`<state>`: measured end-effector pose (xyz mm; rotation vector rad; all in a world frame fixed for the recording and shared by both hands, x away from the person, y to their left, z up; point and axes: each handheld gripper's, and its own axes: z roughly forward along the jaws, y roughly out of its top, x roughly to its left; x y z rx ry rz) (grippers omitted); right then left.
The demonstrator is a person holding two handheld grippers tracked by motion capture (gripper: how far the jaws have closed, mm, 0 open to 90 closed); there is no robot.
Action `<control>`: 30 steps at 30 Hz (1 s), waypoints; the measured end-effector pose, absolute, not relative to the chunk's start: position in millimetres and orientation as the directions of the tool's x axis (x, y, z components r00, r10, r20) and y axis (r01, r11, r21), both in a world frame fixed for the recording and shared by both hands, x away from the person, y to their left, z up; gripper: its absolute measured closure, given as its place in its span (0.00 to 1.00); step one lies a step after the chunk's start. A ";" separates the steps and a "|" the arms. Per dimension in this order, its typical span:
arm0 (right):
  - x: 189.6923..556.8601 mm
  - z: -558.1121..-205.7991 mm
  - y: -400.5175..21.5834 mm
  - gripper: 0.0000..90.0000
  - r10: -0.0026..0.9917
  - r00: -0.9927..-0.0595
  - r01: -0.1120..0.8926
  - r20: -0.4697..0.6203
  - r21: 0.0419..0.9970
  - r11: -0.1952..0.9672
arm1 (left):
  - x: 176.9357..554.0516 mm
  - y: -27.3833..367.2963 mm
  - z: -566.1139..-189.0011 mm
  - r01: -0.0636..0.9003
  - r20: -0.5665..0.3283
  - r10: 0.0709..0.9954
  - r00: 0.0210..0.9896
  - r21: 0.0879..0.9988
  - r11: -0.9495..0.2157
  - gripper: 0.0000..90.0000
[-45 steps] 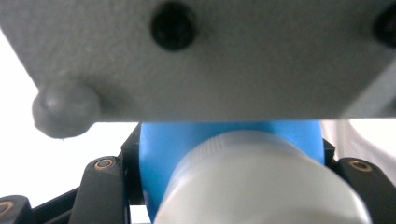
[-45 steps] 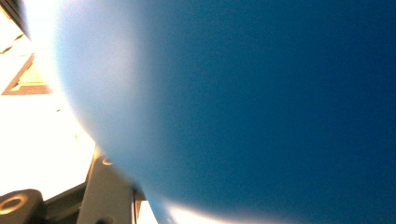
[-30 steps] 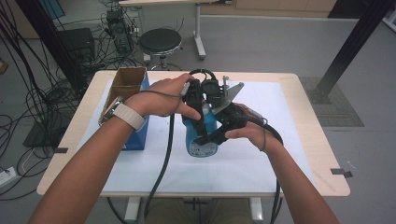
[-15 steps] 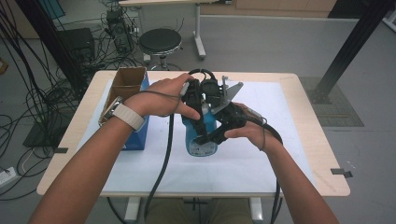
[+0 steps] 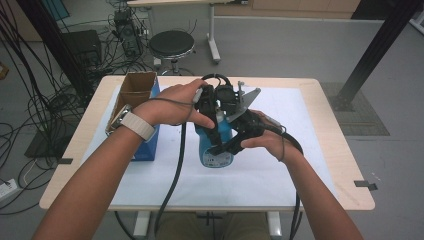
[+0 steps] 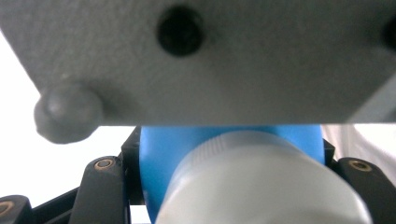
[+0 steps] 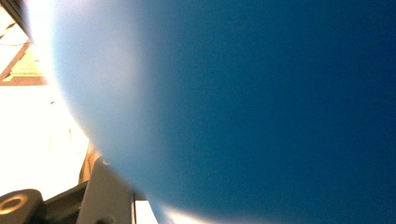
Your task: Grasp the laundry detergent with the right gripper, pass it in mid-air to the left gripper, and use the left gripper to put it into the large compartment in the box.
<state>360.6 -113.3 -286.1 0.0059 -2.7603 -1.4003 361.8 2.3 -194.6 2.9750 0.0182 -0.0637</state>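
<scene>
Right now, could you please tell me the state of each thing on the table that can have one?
Blue bottle: upright on the white sheet, cap on, gripped by both claws.
Left claw: shut on the bottle's cap end.
Right claw: shut on the bottle's body.
Cardboard box: open at the top, standing left of the bottle.

High view above table looking down, both tongs views pressed against blue bottle (image 5: 216,150)

Open cardboard box (image 5: 134,90) at the table's (image 5: 330,150) left edge, white sheet (image 5: 280,165), black stool (image 5: 171,45) behind
</scene>
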 end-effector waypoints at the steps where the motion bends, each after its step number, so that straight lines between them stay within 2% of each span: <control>1: 360.4 -285.8 -113.2 0.48 -0.025 -0.999 0.017 0.039 0.806 0.591 | 361.6 2.5 -194.5 0.017 -0.043 0.010 0.999 0.166 -0.986 0.43; 12: 359.7 -284.8 -113.4 0.48 -0.024 -0.999 0.012 0.032 0.803 0.596 | 361.0 3.0 -194.6 0.015 -0.042 0.008 0.999 0.173 -0.985 0.44; 13: 362.5 -286.5 -113.2 0.48 -0.048 -0.999 -0.030 -0.003 0.812 0.583 | 361.0 2.8 -194.6 0.014 -0.043 0.007 0.999 0.172 -0.985 0.44; 14: 359.9 -285.4 -113.5 0.48 -0.029 -0.999 0.002 0.024 0.805 0.593 | 360.8 2.6 -194.8 0.013 -0.041 0.006 0.999 0.175 -0.984 0.44; 15: 362.2 -286.5 -113.5 0.48 -0.048 -0.999 -0.032 -0.005 0.811 0.584 | 360.6 2.5 -194.9 0.016 -0.042 0.008 0.999 0.176 -0.984 0.43; 18: 362.0 -286.6 -114.1 0.48 -0.045 -0.999 -0.031 -0.005 0.810 0.585 | 360.2 1.9 -195.5 0.021 -0.042 0.014 0.999 0.178 -0.984 0.44; 20: 358.6 -285.1 -114.5 0.48 -0.020 -0.999 0.012 0.029 0.800 0.600 | 360.3 1.2 -195.2 0.016 -0.043 0.008 0.999 0.173 -0.985 0.44; 30: 358.6 -285.4 -114.6 0.48 -0.023 -0.999 0.004 0.022 0.801 0.599 | 359.6 1.0 -195.2 0.013 -0.035 0.007 0.999 0.168 -0.986 0.43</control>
